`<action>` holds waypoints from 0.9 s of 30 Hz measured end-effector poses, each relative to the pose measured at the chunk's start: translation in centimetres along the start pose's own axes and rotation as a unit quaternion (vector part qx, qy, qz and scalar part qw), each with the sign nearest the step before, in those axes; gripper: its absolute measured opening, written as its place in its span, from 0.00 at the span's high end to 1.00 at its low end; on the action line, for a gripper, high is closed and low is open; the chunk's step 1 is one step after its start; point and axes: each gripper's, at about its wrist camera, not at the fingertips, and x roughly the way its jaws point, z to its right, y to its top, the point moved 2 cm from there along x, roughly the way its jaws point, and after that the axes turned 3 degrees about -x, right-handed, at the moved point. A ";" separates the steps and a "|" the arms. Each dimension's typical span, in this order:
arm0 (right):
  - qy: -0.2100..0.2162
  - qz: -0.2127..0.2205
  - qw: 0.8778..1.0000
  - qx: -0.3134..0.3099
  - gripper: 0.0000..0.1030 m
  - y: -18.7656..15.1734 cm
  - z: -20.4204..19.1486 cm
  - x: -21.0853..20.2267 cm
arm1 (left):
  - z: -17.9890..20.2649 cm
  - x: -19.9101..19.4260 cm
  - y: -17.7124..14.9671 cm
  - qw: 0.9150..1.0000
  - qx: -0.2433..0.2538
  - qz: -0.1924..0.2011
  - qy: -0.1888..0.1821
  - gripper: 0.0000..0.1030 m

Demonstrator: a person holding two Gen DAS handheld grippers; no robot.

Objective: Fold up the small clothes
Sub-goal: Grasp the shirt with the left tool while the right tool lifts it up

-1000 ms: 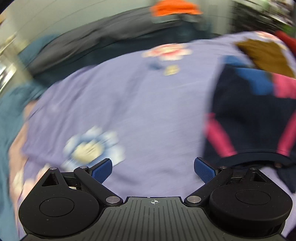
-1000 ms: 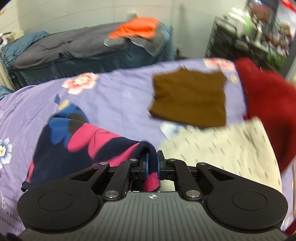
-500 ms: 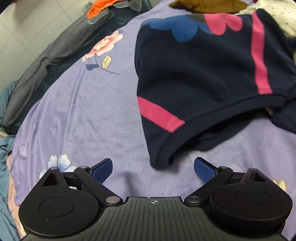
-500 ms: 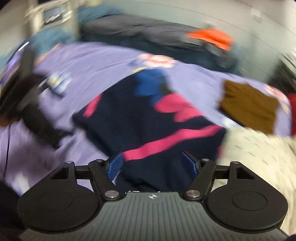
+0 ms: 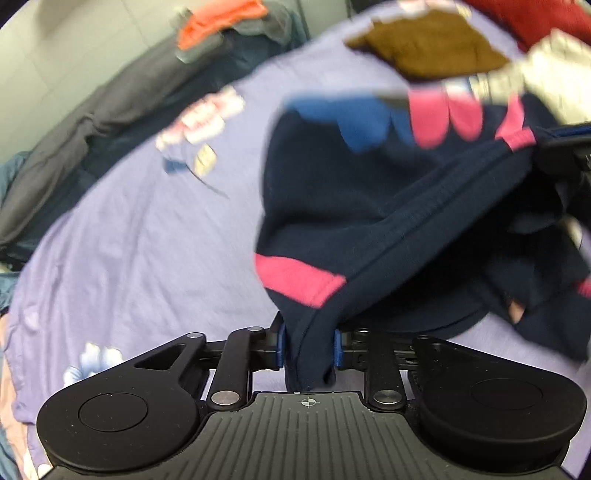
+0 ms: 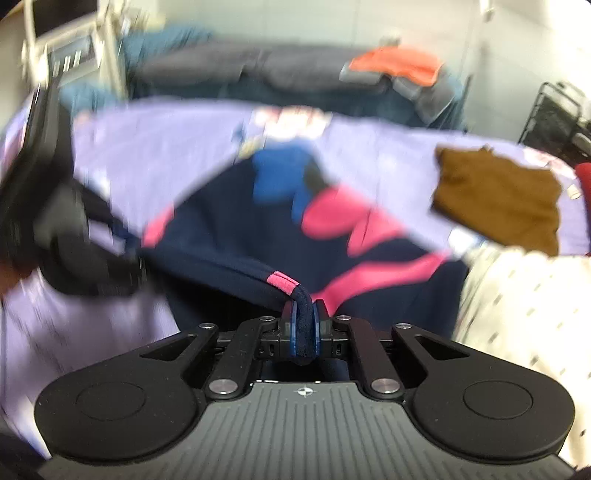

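Gripping the navy garment (image 5: 332,192) at two points: left gripper (image 5: 309,343) has its blue pads clamped on a bunched navy hem, fabric wedged between them and hanging down past the pads, with a pink band just above the pinch. Right gripper (image 6: 303,330) is likewise closed tight on a rolled navy edge, with a short pink stripe sitting right at the top of the pinch. Garment is navy with pink stripes and a blue patch, spread between the two grippers over the lavender floral bedsheet (image 5: 147,221); far part seems to rest on the sheet, near hem is lifted and stretched taut from one gripper to the other. Left view shows the right gripper's dark body at the right edge with the hem running into it; right view shows the left gripper as a dark blur at the left edge. Both frames are motion-blurred, so fine fabric detail is unreadable. Beyond the navy piece: brown garment (image 6: 498,199) lying flat on the sheet, cream dotted garment (image 6: 517,302) just beside the navy one on the right, red garment (image 5: 535,18) at the far corner. Behind the bed sits a grey-covered surface with an orange cloth (image 6: 399,64) on top.
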 end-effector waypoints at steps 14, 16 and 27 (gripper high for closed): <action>0.070 0.257 0.957 0.116 0.91 16.0 6.3 -9.5 | -5.6 -12.6 5.4 0.982 -0.098 0.156 0.048 0.57; 0.077 0.255 0.958 0.106 0.91 16.1 6.1 -9.9 | -5.5 -12.3 4.5 0.983 -0.108 0.145 0.033 0.56; 0.052 0.221 0.967 0.115 0.91 14.2 5.6 -12.2 | 0.6 -8.0 2.4 0.984 0.060 0.169 0.008 0.00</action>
